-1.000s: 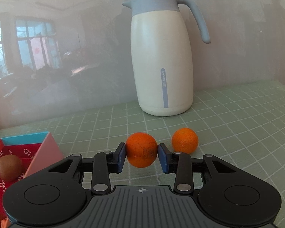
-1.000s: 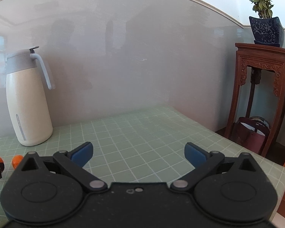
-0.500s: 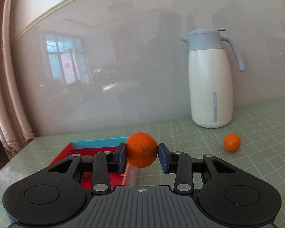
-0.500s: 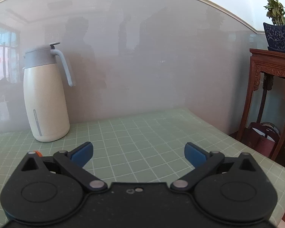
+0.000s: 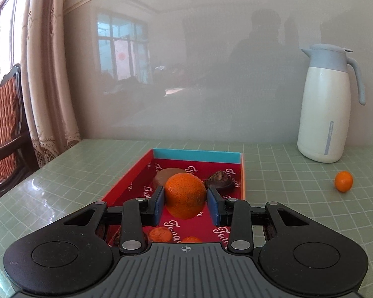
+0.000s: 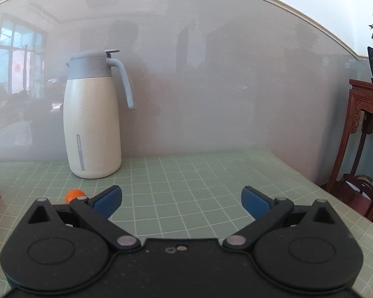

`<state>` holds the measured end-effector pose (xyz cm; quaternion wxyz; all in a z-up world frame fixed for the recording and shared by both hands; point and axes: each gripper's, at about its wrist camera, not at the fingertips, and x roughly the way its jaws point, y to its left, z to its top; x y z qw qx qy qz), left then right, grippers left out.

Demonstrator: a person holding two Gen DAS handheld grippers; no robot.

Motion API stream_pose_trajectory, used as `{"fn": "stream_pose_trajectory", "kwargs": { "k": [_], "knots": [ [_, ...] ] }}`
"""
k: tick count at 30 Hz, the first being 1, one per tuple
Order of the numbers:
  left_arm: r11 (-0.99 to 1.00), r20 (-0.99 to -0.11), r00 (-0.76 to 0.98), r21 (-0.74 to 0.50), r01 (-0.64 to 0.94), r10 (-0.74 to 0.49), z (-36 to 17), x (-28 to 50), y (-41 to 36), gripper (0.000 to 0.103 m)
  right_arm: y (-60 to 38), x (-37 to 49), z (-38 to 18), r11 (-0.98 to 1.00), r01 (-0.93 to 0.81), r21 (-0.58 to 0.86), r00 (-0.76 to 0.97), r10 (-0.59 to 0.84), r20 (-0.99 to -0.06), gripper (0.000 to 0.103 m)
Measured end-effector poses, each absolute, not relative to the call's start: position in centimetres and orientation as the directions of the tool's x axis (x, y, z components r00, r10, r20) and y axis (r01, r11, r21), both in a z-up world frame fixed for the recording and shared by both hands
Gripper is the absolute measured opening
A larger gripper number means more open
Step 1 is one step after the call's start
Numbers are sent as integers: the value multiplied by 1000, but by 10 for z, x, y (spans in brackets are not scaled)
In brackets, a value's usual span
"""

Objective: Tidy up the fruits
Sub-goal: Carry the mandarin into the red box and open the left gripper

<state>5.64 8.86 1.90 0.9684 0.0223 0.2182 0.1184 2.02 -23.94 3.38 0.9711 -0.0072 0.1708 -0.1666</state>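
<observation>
If we let go too soon, the orange [image 5: 185,195] may drop on the brown fruits [image 5: 218,180] in the red box [image 5: 242,173] and bounce out. Our left gripper [image 5: 185,204] squeezes it tight above the box's middle. It is round, bright and bumpy. Our right gripper [image 6: 181,200] is wide apart and empty; a small orange [image 5: 343,181] waits near the table's [image 5: 298,198] back edge

Counter [image 5: 286,198]: pale green top with a white grid, set against a grey wall. On it: one red box [image 5: 134,178] with a teal far wall; one cream jug [image 5: 323,114] with grey-blue lid and handle, upright at the wall; one small orange [image 5: 343,181], loose, between box and jug.
</observation>
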Motion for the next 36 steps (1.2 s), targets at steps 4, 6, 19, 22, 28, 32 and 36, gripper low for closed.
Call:
{"fn": "stream_pose_trajectory", "kwargs": {
  "k": [4,6,19,22,28,32,36],
  "knots": [
    [968,-440,864,68,-240,246,16,57,100,37,-226,21,34,951,296,-86,895,-307,-324,103],
    [967,-452,858,56,-248,246,15,58,106,37,-221,19,35,954,284,-93,899,-299,-321,102],
    [959,-507,822,33,-282,259,2,70,120,37,-218,14,35,951,284,-117,898,-307,-315,102],
    [958,-532,807,32,-285,257,-2,77,121,37,-223,9,35,950,289,-116,897,-311,-314,102],
    [951,-536,798,31,-308,276,-3,78,120,37,-231,7,36,948,299,-106,894,-318,-315,102],
    [947,-536,796,25,-320,283,-4,78,121,37,-232,6,35,950,295,-105,896,-313,-315,102],
    [945,-539,791,29,-326,289,-3,80,121,37,-231,6,35,950,293,-107,897,-312,-314,102]
  ]
}}
